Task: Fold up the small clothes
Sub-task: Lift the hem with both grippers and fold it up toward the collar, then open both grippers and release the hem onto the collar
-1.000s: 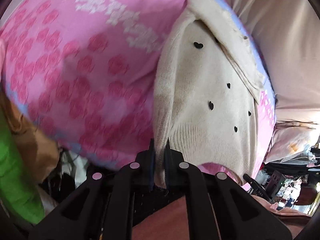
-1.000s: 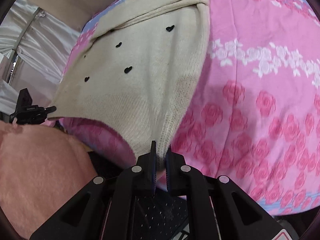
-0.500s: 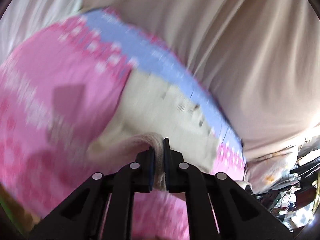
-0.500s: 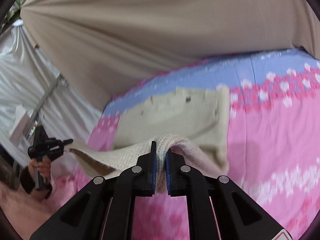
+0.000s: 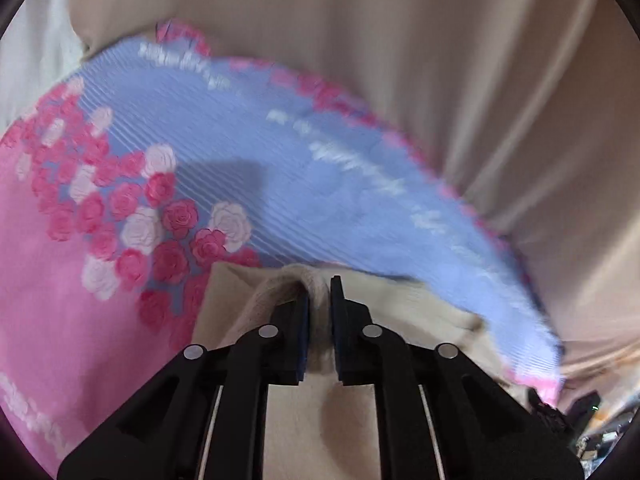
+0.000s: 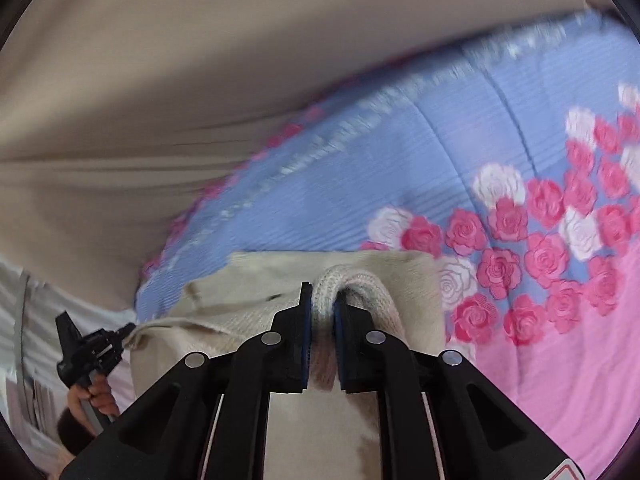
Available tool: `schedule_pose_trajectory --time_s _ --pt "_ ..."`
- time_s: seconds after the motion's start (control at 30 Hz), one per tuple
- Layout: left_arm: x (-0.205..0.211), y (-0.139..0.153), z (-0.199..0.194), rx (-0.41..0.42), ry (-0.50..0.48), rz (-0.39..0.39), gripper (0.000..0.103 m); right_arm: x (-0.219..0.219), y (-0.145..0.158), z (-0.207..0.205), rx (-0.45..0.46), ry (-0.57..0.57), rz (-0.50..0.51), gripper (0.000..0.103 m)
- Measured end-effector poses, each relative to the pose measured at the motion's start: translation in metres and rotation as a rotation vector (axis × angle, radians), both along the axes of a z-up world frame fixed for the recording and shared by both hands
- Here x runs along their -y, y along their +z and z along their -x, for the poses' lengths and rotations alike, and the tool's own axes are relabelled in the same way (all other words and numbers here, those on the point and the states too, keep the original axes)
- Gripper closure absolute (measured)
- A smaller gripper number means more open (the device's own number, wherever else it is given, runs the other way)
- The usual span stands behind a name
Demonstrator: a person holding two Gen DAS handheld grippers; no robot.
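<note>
Garment: cream knit sweater [image 6: 372,276] lies on the bed, its lower part doubled up toward its top edge near the blue border of the bedspread [image 5: 280,168].
Bed: pink rose-print bedspread with a blue band along the far side; a beige curtain [image 5: 440,60] hangs just behind it.
Left gripper [image 5: 319,300]: jaws narrow, with a ridge of knit between the pads; they have just been easing open, and the cloth sits in the gap.
Right gripper [image 6: 322,300]: jaws narrow as well, a thick ribbed roll of the hem arching up between them; these too have just been easing apart.
Why held so: each gripper takes one bottom corner of the hem, so the edge travels level and the fold comes out square rather than skewed.
Seen from the right: the left gripper's tips meet the sweater's other corner at the picture's left, a hand [image 6: 90,394] on its handle.
Step in hand: most likely laying the hem down on the upper part and letting go.
Risk: knit may cling to the pads and drag the fold back.
</note>
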State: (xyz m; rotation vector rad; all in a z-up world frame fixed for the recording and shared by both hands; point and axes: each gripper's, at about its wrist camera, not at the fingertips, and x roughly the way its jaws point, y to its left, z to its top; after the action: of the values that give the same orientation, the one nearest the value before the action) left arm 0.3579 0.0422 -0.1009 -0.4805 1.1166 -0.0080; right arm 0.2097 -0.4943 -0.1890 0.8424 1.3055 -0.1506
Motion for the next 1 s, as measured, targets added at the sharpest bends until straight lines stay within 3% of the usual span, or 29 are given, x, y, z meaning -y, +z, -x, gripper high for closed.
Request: schedule_pose_trajectory --time_s 0.07,0.17,0.23,0.27,0.3,0.33,0.4,0.43,0.47,0.5,0.57,0.63,0.7,0.73,0.83,0.93,1.0 --pt "-0.005 -0.023 -0.010 -0.045 0.041 0.023 0.090 0.005 -0.013 0.003 -0.009 -0.055 -0.039 0.090" --pt "-0.016 -0.017 -0.005 -0.007 0.063 0.106 0.086 0.010 -0.001 0.013 0.070 -0.092 -0.075 0.084" --pt "-0.019 0.006 0.008 0.075 0.049 0.046 0.067 0.010 0.019 0.021 0.134 -0.098 -0.027 0.058" --pt "-0.020 0.022 0.019 0.152 0.051 -0.004 0.049 0.009 0.031 0.025 0.172 -0.099 0.019 0.046" --pt "-0.021 0.031 0.025 0.200 0.056 -0.032 0.039 0.009 0.042 0.028 0.210 -0.098 0.056 0.045" --pt "-0.020 0.042 0.032 0.233 0.055 -0.070 0.038 0.009 0.049 0.029 0.224 -0.096 0.078 0.045" --pt "-0.016 0.050 0.039 0.232 0.000 -0.054 0.038 0.003 0.058 0.023 0.198 -0.036 0.111 0.045" --pt "-0.010 0.052 0.044 0.224 -0.049 -0.018 0.038 -0.007 0.061 0.020 0.184 0.031 0.132 0.047" --pt "-0.003 0.052 0.048 0.217 -0.090 0.010 0.038 -0.018 0.063 0.016 0.179 0.093 0.144 0.058" --pt "0.010 0.048 0.054 0.200 -0.157 0.042 0.038 -0.033 0.063 0.013 0.175 0.172 0.142 0.082" --pt "0.042 0.031 0.063 0.134 -0.267 0.024 0.038 -0.075 0.053 0.008 0.131 0.345 0.159 0.100" --pt "0.068 0.007 0.063 0.076 -0.327 -0.065 0.038 -0.097 0.035 0.006 0.093 0.422 0.176 0.100" --pt "0.078 -0.023 0.059 0.018 -0.312 -0.142 0.044 -0.102 0.006 0.003 0.012 0.418 0.204 0.101" --pt "0.074 -0.034 0.058 0.005 -0.288 -0.161 0.047 -0.095 -0.010 0.004 -0.029 0.397 0.223 0.103" --pt "0.056 -0.038 0.047 0.054 -0.222 -0.227 0.051 -0.048 -0.022 0.015 -0.011 0.224 0.186 0.103" --pt "0.038 -0.038 0.037 0.028 -0.186 -0.137 0.054 -0.031 -0.011 0.017 -0.054 0.140 0.228 0.103" --pt "0.040 -0.033 0.035 0.032 -0.181 -0.134 0.051 -0.053 0.010 0.010 -0.024 0.205 0.244 0.101"
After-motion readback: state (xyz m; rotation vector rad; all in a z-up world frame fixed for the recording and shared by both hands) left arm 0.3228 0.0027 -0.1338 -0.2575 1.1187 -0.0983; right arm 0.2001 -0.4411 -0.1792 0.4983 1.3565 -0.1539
